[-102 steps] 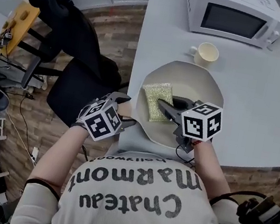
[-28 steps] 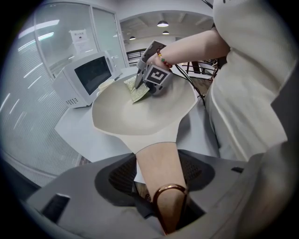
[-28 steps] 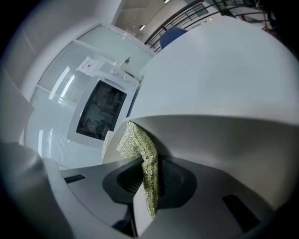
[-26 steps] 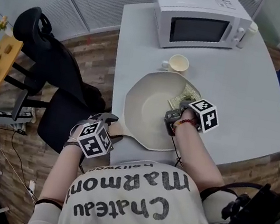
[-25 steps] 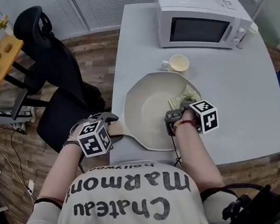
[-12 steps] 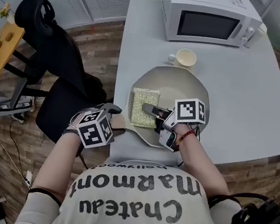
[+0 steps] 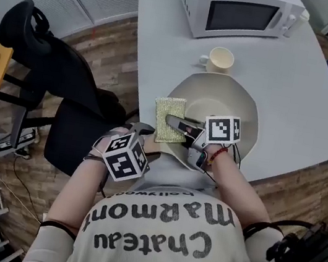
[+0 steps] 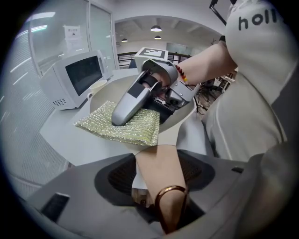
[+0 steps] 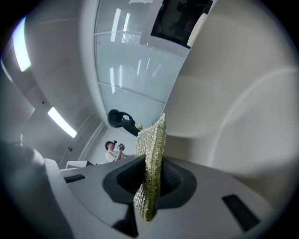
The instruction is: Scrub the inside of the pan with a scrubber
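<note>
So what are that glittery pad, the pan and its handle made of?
Scrubber: seemingly woven metallic-thread mesh, yellow-green, glittery, and it bends where pinched. Pan: smooth matte cream coating, probably over metal, though that is hidden. Handle: tan, matte, wood-like or plastic, with a shiny copper-coloured ring at its end.

The pan's handle (image 8: 159, 175) sits between my left gripper's (image 7: 143, 132) jaws. The pan (image 7: 241, 103) lies ahead on the table (image 7: 306, 108), with the cup (image 7: 220, 60) and microwave (image 7: 241, 12) beyond. My right gripper (image 7: 176, 123) grips the scrubber (image 7: 166, 110) across the pan's rim.
</note>
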Demonstrator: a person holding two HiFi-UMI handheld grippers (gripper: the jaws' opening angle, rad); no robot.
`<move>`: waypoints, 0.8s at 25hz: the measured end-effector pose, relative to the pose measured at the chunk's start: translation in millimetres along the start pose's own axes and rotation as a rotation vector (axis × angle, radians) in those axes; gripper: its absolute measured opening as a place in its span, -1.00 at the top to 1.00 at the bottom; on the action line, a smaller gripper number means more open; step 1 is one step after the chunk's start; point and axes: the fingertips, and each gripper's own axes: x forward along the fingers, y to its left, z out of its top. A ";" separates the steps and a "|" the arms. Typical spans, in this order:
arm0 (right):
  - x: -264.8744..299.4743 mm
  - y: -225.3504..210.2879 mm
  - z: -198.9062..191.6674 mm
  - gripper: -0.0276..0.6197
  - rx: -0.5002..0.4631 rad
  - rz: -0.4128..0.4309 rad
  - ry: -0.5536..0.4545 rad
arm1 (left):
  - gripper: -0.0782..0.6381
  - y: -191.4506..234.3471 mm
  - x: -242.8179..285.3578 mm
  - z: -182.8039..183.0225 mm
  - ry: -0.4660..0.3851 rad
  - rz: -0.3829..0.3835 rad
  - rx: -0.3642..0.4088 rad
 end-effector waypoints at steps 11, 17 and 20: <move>-25.6 -40.9 -19.9 0.74 0.052 -0.396 -0.116 | 0.00 -2.3 -6.4 -3.6 -0.010 -0.185 0.083; -24.9 -55.0 -24.8 0.74 -0.037 -0.587 -0.072 | -0.04 -4.1 -5.1 -3.1 0.003 -0.208 0.154; -25.3 -56.0 -20.3 0.75 -0.138 -0.696 -0.003 | -0.04 -4.1 -8.4 -3.0 -0.003 -0.222 0.171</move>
